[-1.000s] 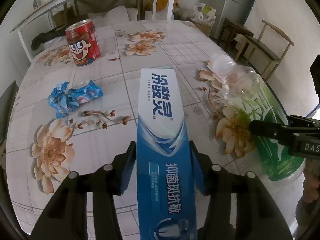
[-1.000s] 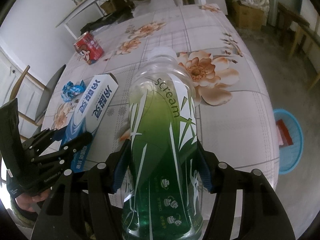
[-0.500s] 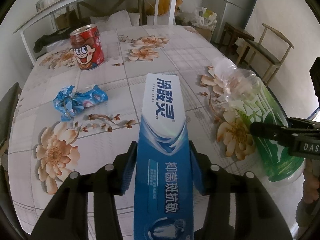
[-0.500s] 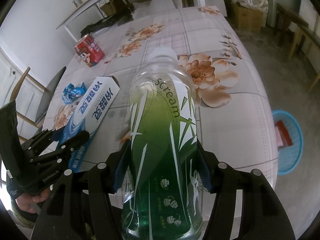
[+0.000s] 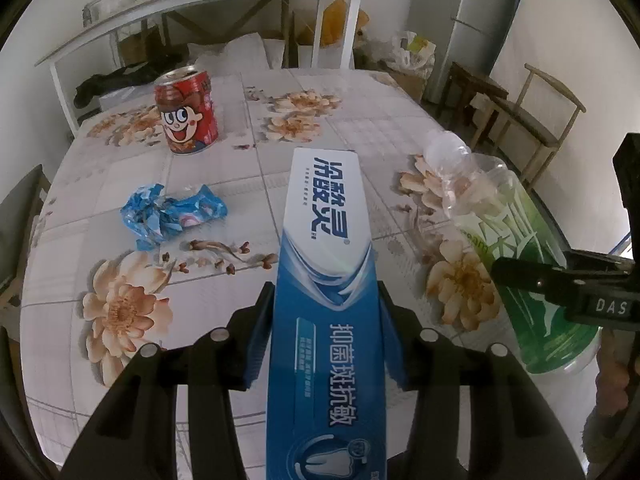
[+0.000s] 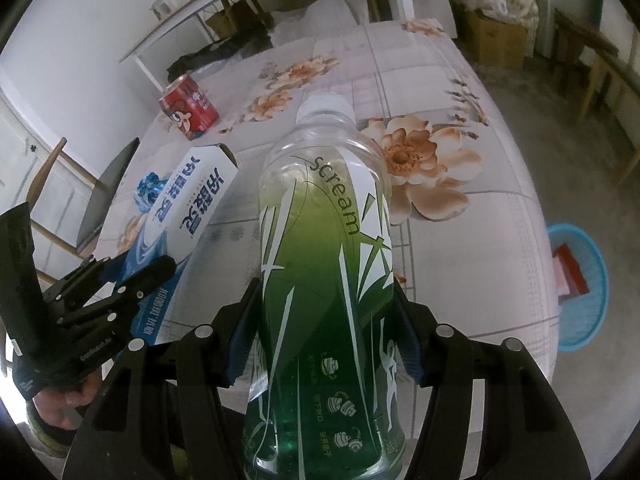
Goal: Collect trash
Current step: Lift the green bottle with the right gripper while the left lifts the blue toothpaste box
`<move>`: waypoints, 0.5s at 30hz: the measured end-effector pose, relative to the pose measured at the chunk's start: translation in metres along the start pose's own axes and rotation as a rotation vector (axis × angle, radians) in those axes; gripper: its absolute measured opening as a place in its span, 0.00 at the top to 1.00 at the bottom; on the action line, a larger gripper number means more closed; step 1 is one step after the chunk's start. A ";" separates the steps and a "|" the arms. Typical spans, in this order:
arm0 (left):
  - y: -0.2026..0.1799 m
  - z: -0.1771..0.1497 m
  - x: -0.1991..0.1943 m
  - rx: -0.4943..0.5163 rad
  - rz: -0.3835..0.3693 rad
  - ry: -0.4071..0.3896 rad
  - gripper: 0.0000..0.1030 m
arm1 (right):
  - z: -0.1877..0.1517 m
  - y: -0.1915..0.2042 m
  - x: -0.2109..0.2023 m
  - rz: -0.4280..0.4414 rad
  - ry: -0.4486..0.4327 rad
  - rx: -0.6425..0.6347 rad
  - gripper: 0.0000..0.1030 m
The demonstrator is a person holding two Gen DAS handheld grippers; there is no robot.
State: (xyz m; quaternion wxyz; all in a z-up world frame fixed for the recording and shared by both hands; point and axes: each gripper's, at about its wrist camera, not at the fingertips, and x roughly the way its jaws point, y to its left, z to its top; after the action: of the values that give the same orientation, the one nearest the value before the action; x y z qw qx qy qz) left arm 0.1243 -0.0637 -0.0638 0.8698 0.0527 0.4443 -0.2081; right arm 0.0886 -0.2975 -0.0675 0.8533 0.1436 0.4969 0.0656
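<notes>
Toothpaste box [image 5: 326, 280] sits clamped between the fingers of the left gripper [image 5: 325, 312], raised over the flowered table [image 5: 248, 168]; the green-labelled bottle [image 6: 324, 264] is gripped at its lower body by the right gripper [image 6: 325, 320], cap pointing away; the two loads hang side by side, close but apart; beyond them lie a crumpled blue wrapper [image 5: 172, 216] and an upright red can [image 5: 187, 112]; a blue basket [image 6: 580, 284] stands on the floor past the table's right edge.
</notes>
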 end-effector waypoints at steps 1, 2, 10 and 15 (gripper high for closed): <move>0.000 0.000 -0.001 -0.005 -0.001 -0.004 0.54 | 0.000 0.000 -0.001 0.004 -0.004 0.001 0.45; 0.000 0.001 -0.002 -0.007 -0.003 -0.005 0.54 | 0.000 0.000 -0.002 0.010 -0.005 0.003 0.45; 0.000 0.004 -0.014 -0.023 -0.025 -0.038 0.55 | 0.002 0.003 -0.007 0.047 -0.016 0.011 0.45; -0.005 0.013 -0.023 -0.025 -0.040 -0.069 0.55 | 0.004 0.001 -0.013 0.073 -0.028 0.021 0.45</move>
State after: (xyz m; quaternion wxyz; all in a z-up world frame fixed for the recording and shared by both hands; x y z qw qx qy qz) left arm 0.1200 -0.0647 -0.0376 0.8809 0.0256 0.4175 -0.2214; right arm 0.0852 -0.3002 -0.0545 0.8557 0.1717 0.4800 0.0894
